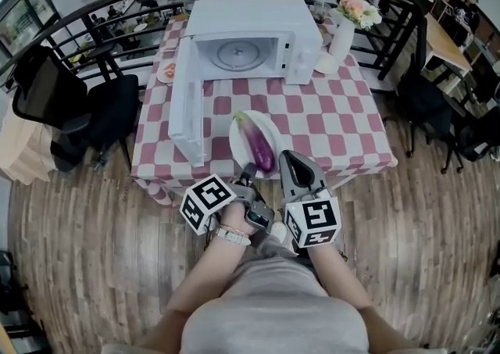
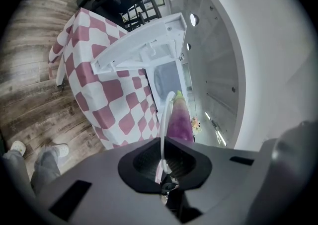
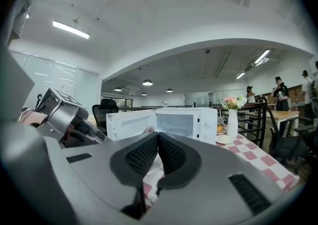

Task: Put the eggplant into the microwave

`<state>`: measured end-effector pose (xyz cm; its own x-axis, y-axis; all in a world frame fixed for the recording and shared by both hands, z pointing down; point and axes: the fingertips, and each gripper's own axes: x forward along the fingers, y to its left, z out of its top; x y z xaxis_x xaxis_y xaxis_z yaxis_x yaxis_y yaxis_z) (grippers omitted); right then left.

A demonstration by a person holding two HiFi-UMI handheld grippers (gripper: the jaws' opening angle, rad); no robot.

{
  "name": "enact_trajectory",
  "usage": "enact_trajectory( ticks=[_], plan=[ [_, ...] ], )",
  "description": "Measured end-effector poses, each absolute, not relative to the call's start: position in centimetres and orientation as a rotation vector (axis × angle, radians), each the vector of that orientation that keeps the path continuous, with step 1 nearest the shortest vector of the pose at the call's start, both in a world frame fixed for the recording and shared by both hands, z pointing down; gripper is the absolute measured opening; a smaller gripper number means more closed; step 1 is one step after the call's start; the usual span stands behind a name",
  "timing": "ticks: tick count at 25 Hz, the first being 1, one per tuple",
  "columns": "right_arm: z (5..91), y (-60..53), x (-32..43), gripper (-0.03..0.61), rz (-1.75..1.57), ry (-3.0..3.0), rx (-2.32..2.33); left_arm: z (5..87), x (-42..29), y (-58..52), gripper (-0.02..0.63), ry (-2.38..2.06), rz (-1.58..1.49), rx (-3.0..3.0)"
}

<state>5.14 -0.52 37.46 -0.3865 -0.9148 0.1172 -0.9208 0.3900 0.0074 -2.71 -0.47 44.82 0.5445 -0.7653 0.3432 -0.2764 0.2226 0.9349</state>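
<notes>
Wood-plank floor (image 1: 78,251) and a curved black railing (image 1: 94,8) surround a desk (image 1: 344,122) covered in a red-and-white checked cloth. At the back of the desk stands a white microwave (image 1: 258,20), its door (image 1: 187,102) swung wide to the left and the glass turntable (image 1: 237,53) bare inside. To the right of the microwave is a white vase (image 1: 341,36) with flowers (image 1: 357,7).

Near the desk's front edge, in front of the open cavity, lies a white plate (image 1: 244,141). The purple eggplant (image 1: 258,144) rests on it, its green cap toward the microwave.

The left gripper (image 1: 248,171) meets the plate at its near rim. In the left gripper view its jaws are pinched on that thin white rim (image 2: 163,124), with the eggplant (image 2: 179,117) just beyond them and the door (image 2: 144,52) further off.

The right gripper (image 1: 291,159) is just right of the plate at the desk's edge. Its own view shows the jaws pressed together with nothing between them (image 3: 158,144), pointing at the microwave (image 3: 184,122).

A black chair (image 1: 109,110) stands left of the desk.
</notes>
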Motion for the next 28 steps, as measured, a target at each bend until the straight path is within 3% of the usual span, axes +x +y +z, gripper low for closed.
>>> enact_trajectory(
  ticks=[28],
  plan=[
    [39.0,-13.6,10.7,0.025,0.129,-2.559,1.579,46.6,1.6,-13.3,0.018,-1.082,-0.496,1.284]
  ],
)
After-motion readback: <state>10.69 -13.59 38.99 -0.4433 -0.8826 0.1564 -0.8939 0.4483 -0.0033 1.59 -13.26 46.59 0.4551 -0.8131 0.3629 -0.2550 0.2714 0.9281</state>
